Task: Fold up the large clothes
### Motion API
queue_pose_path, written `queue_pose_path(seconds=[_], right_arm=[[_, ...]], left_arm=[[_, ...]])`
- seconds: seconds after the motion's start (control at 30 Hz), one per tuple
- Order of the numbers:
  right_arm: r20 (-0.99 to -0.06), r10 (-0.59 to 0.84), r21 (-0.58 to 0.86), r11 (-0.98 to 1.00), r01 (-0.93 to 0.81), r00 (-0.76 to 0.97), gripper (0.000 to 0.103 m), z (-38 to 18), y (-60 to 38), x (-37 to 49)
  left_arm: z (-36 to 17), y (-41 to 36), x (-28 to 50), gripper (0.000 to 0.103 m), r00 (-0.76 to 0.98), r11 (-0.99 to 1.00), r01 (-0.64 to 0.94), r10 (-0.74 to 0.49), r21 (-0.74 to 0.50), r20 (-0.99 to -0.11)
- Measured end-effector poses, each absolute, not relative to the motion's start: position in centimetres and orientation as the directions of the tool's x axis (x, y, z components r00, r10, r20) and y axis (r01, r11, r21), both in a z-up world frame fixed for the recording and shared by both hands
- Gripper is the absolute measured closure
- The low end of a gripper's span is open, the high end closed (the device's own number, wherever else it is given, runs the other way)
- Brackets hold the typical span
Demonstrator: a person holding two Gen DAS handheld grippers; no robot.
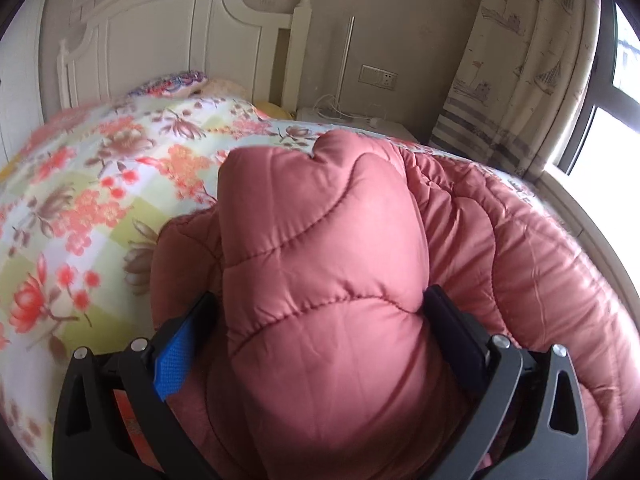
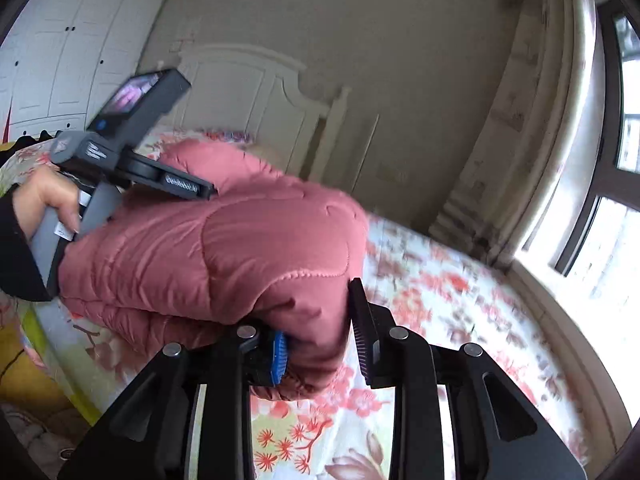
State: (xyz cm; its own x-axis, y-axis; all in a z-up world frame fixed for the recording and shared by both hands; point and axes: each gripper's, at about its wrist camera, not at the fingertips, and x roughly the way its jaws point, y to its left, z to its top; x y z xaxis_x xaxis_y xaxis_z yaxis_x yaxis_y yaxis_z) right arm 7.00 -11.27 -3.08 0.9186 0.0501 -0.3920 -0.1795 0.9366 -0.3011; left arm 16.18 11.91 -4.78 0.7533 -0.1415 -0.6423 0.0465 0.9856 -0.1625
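On our left we see the floral quilt (image 1: 80,184) spread over the bed, headboard (image 1: 168,36) behind. The left gripper (image 1: 320,320) has its fingers clamped on a thick fold of the pink coat (image 1: 328,264), which lies on the quilt and bulges up between them. Further right hangs the curtain (image 1: 520,72). From the right wrist, we see our left hand (image 2: 52,204) gripping its tool, then the right gripper (image 2: 320,344) pinching the coat's near edge.
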Motion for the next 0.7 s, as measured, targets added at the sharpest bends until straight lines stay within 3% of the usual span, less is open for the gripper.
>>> queue_pose_path(seconds=[0.1,0.17,0.3,0.47,0.57,0.6,0.63,0.67,0.7], right_arm=[[-0.575,0.052,-0.219,0.952,-0.215,0.817,0.075,-5.6,-13.0,9.9],[-0.579,0.075,-0.223,0.943,-0.246,0.812,0.075,-5.1,-13.5,9.7],[-0.620,0.182,-0.193,0.908,-0.373,0.764,0.069,-3.0,-13.9,7.0],[-0.540,0.352,-0.250,0.800,-0.545,0.764,0.070,0.7,-12.4,2.4],[-0.392,0.462,-0.150,0.821,-0.551,0.795,0.068,4.4,-12.4,1.1],[-0.358,0.462,-0.117,0.840,-0.530,0.811,0.054,5.1,-12.3,1.6],[-0.334,0.440,-0.104,0.862,-0.497,0.833,0.026,5.4,-12.2,2.4],[-0.315,0.413,-0.104,0.880,-0.463,0.855,0.017,5.4,-11.8,3.2],[-0.328,0.402,-0.112,0.882,-0.458,0.855,0.016,4.8,-11.2,4.1]], left_arm=[[-4.6,10.9,15.7,0.002,0.765,0.992,0.063,-0.121,-0.114,-0.633],[-4.5,10.4,15.5,0.002,0.774,0.996,0.052,-0.086,-0.072,-0.627],[-4.7,11.2,15.8,0.002,0.762,0.991,0.055,-0.122,-0.124,-0.636],[-4.6,11.1,15.8,0.002,0.765,0.993,0.052,-0.110,-0.109,-0.635],[-4.6,11.0,15.7,0.002,0.763,0.992,0.052,-0.112,-0.111,-0.636],[-4.6,11.0,15.7,0.002,0.764,0.993,0.052,-0.111,-0.110,-0.636],[-4.6,11.0,15.7,0.002,0.764,0.992,0.052,-0.111,-0.111,-0.635],[-4.6,11.1,15.7,0.002,0.765,0.992,0.052,-0.112,-0.112,-0.635],[-4.6,11.1,15.7,0.002,0.764,0.992,0.053,-0.113,-0.112,-0.636]])
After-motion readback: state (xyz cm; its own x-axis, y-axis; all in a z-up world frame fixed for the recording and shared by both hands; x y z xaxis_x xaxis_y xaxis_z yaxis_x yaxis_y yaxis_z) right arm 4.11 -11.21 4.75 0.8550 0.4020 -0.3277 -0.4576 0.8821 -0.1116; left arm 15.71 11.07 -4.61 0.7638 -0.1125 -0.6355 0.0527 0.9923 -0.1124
